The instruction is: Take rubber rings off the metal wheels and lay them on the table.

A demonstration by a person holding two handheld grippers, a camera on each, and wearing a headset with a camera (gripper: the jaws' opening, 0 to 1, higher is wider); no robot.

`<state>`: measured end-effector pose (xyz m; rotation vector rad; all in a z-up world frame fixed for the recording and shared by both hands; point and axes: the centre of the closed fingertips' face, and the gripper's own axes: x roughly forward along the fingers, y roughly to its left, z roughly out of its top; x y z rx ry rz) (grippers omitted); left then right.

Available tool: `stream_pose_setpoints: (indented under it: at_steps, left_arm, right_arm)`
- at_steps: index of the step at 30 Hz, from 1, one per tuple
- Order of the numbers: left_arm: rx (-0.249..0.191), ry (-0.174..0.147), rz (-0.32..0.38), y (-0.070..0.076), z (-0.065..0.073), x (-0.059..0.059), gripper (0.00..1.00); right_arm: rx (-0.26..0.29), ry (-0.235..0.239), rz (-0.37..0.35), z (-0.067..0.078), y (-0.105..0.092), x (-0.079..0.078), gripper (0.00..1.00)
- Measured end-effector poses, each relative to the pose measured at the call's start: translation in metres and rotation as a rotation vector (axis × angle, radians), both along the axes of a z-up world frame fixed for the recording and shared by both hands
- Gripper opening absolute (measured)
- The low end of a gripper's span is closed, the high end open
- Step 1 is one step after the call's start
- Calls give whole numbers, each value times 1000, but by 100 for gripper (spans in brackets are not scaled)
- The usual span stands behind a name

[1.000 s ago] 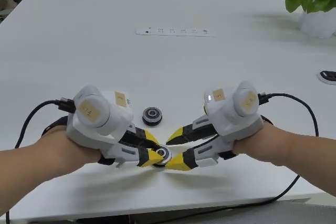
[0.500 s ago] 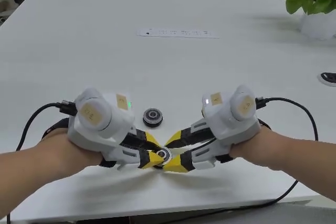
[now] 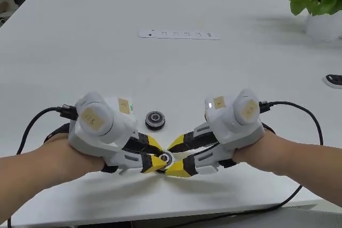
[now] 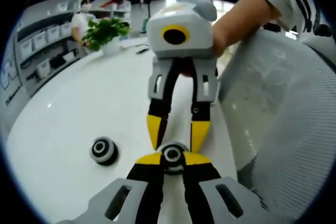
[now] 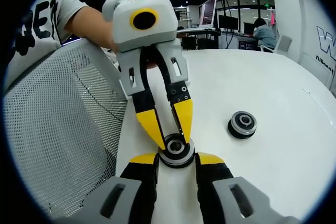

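Held wheel: the metal wheel (image 3: 165,158) is sitting right between the tips of both pairs of fingers, low over the near edge of the surface (image 3: 96,36)
Left gripper: your left gripper (image 4: 173,159) is pinching that wheel, one fingertip pressing on each side of its rim
Right gripper: your right gripper (image 5: 177,159) is coming at it from the opposite side, its tips flanking the same rim; whether they are biting or only touching, you cannot tell
Wheel handling: being metal, it is likely feeling dense, stiff and slick, so a light pinch is risking a twist-out
Ring handling: the rubber ring (image 5: 177,163) is probably the dark band at the rim; it should be stretching and gripping well, so you are best taking it at its outer edge while the other fingers are clamping bare metal
Second wheel: another wheel (image 3: 155,120) is lying flat beyond the fingertips, well apart from them
Hidden: the fingertips are covering the contact points, and whether the held wheel is resting on the surface is staying unclear
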<state>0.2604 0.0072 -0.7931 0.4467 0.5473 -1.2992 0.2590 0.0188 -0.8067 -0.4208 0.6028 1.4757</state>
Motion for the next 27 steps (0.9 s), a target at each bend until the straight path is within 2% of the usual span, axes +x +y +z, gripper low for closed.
stream_pose_setpoints:
  at_steps: [3, 13, 15, 16, 17, 19, 20, 22, 23, 24, 25, 27]
  left_arm:
    - [3, -2, 2, 0, 0, 0, 15]
    - [-12, 25, 18, -1, -1, 0, 15]
    - [-28, 51, 33, -3, 0, -1, 16]
    - [-51, 93, 31, -6, 1, -6, 19]
    - [-44, 64, 32, -6, 0, -2, 19]
    - [-34, 10, -10, -7, 0, -3, 19]
    - [-35, 18, 0, -7, -1, -5, 19]
    - [-32, 14, 2, -7, 0, -3, 18]
    - [-25, 4, 6, -6, -1, 0, 15]
    - [-43, -29, -12, -9, 2, 4, 14]
    - [-21, -4, 1, -5, -1, 1, 14]
    - [-21, -10, -1, -5, -1, 1, 14]
  right_arm:
    - [0, 1, -1, 0, 0, 0, 26]
    - [-2, -4, 8, 0, 1, -1, 26]
    - [-1, -3, 10, 0, 1, -2, 26]
    - [0, -6, 10, 0, 2, -2, 26]
    - [-13, -8, 14, -2, 1, -3, 27]
    - [-11, -8, 13, -3, 1, -3, 27]
    - [-10, -8, 13, -2, 1, -3, 27]
    - [-7, -3, 10, -2, 1, -3, 26]
    - [-6, -3, 10, -2, 1, -3, 26]
    - [-6, -3, 10, -2, 1, -2, 26]
    - [-7, -5, 10, -2, 0, -2, 26]
    - [-8, -2, 10, -3, -1, -2, 26]
